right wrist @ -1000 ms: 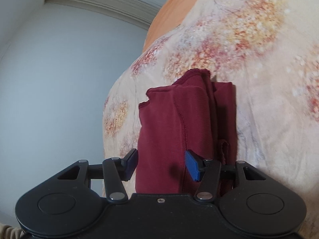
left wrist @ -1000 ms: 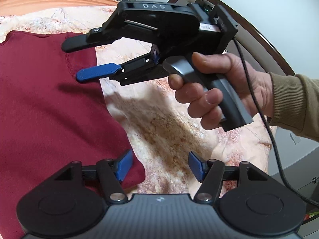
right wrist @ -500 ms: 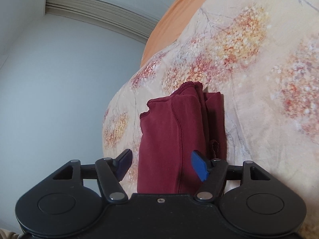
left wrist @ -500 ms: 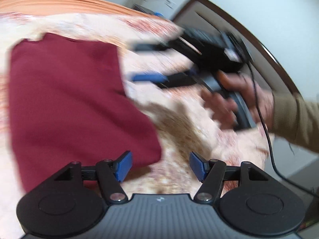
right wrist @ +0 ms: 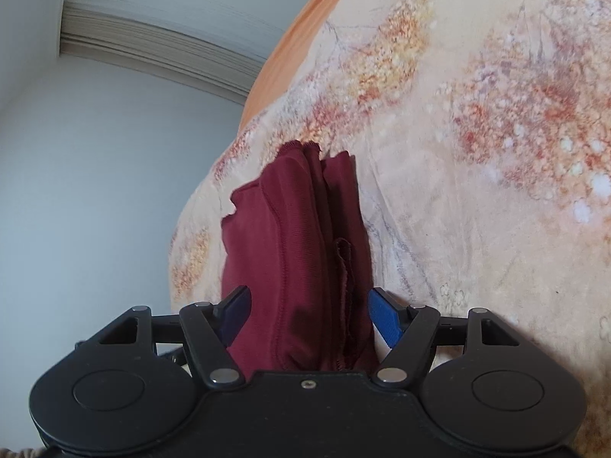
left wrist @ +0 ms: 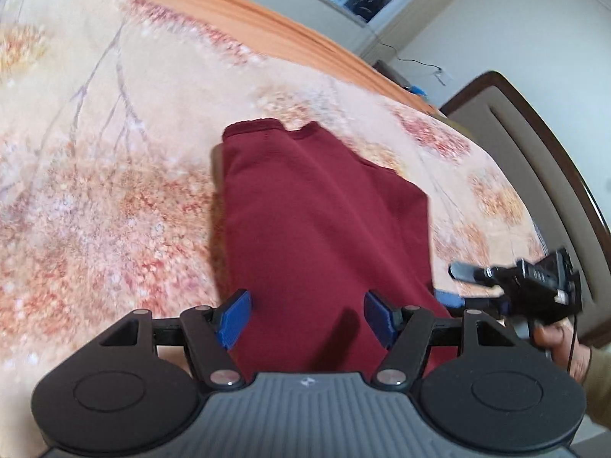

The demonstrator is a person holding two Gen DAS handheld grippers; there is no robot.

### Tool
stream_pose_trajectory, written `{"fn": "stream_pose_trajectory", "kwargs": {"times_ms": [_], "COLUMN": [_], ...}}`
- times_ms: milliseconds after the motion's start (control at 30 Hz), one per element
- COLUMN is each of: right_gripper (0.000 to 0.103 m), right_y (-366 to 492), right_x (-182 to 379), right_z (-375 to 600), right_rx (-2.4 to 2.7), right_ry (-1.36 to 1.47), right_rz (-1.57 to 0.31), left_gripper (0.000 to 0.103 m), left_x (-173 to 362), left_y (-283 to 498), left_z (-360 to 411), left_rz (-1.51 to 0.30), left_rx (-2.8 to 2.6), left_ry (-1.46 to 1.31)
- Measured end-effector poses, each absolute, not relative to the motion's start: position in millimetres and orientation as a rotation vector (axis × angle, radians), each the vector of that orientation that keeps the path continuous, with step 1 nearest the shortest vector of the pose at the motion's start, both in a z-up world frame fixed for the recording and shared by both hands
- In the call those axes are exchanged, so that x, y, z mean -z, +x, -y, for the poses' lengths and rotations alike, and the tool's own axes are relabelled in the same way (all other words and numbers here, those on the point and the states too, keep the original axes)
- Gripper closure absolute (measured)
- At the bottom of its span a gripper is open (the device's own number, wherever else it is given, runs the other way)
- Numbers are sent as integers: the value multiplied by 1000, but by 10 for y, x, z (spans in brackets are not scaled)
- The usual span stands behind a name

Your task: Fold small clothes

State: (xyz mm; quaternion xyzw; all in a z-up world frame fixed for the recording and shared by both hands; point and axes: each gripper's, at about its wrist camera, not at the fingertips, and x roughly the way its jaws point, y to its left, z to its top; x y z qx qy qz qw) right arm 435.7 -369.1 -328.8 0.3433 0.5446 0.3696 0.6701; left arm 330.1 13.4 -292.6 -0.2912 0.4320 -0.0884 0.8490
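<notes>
A dark red garment (left wrist: 320,210) lies folded into a long strip on the flowered bedspread (left wrist: 114,191). My left gripper (left wrist: 305,316) is open over the strip's near end, with cloth showing between the blue pads and neither pad pressing on it. At the right edge of the left wrist view, a hand (left wrist: 561,343) holds my right gripper (left wrist: 458,285) beside the garment's right side. In the right wrist view the folded garment (right wrist: 290,236) shows its stacked layers and hems. My right gripper (right wrist: 309,313) is open around that end without pinching it.
The flowered bedspread (right wrist: 477,191) spreads out on all sides of the garment. An orange sheet (left wrist: 267,26) runs along the far side. A dark-framed headboard (left wrist: 534,145) stands at the right. A pale wall (right wrist: 95,191) lies beyond the bed's edge.
The left wrist view swung from the garment's right edge to over its near end, so the right gripper slid to the frame's right edge. The right jaws widened, and the garment's end now lies between them.
</notes>
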Motion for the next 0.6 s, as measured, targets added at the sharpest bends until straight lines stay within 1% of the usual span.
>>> {"fn": "stream_pose_trajectory", "kwargs": {"times_ms": [233,433,600], "right_gripper": [32,34,34], "right_y": [4457,4536,4583], "right_x": [3456,3582,3671], "right_z": [3522,3576,3580], "right_rx": [-918,-969,-972], "right_ry": [787,834,889], "right_rz": [-1265,-1281,-1295], "left_gripper": [33,33,30], "left_x": [3311,3548,3697], "left_y": [3445,3471,3557], "left_z": [-488,-726,-711], "left_rz": [-885,-934,-958], "left_rx": [221,283,344], "left_ry": [-854,-910,-969]}}
